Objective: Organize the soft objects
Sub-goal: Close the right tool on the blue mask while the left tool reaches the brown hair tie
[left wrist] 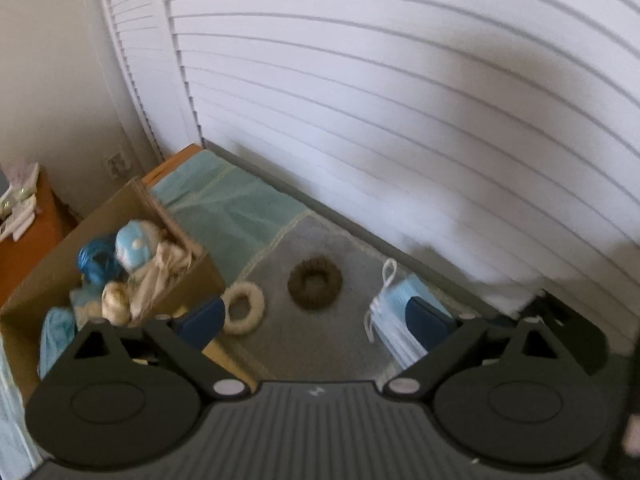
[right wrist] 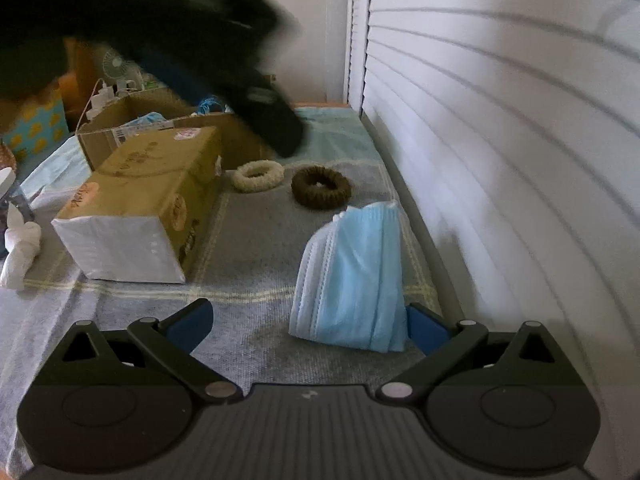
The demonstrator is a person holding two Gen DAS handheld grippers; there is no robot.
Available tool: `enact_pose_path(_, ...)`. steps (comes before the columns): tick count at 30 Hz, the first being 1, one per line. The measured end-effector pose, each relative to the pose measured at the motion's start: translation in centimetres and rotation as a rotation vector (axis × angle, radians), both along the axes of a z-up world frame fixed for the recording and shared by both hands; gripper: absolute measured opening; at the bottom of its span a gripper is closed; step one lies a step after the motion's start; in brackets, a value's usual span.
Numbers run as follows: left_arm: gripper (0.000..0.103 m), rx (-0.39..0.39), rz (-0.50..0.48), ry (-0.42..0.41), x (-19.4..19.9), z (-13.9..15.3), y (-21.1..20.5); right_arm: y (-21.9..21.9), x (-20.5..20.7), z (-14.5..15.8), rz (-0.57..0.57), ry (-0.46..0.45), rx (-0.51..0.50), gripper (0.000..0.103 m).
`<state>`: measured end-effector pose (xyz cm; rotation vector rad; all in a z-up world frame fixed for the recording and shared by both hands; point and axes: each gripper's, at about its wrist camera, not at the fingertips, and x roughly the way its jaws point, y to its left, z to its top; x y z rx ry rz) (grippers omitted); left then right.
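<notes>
A cream scrunchie (left wrist: 244,308) (right wrist: 258,176), a brown scrunchie (left wrist: 315,282) (right wrist: 321,188) and a stack of blue face masks (left wrist: 394,320) (right wrist: 354,276) lie on the grey mat. An open cardboard box (left wrist: 120,216) (right wrist: 160,120) holds blue yarn (left wrist: 94,262), cloths and other soft items. My left gripper (left wrist: 316,320) is open and empty, raised above the scrunchies. My right gripper (right wrist: 308,324) is open and empty, low over the mat, its right finger beside the masks. The left gripper shows blurred and dark over the box in the right wrist view (right wrist: 276,120).
A closed cardboard box (right wrist: 140,208) lies on its side left of the mat. White louvred shutters (left wrist: 400,120) (right wrist: 500,120) run along the right. A teal cloth (left wrist: 232,200) covers the far table. White rolled cloth (right wrist: 20,248) lies at far left.
</notes>
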<state>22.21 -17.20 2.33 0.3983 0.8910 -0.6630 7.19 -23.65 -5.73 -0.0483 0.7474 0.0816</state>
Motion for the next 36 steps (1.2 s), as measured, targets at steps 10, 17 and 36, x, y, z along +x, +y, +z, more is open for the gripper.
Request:
enact_pose_path(10, 0.065, 0.058, 0.025, 0.112, 3.6, -3.0, -3.4, -0.1, -0.1, 0.6, -0.006, 0.001, 0.002, 0.101)
enact_pose_path(17, 0.065, 0.075, 0.048, 0.136, 4.8, -4.8, -4.0, -0.2, 0.1, 0.6, -0.010, 0.001, 0.011, 0.100)
enact_pose_path(36, 0.062, 0.097, 0.098, 0.152, 6.2, -6.9, -4.8, -0.6, 0.1, 0.6, -0.030, -0.008, 0.005, 0.080)
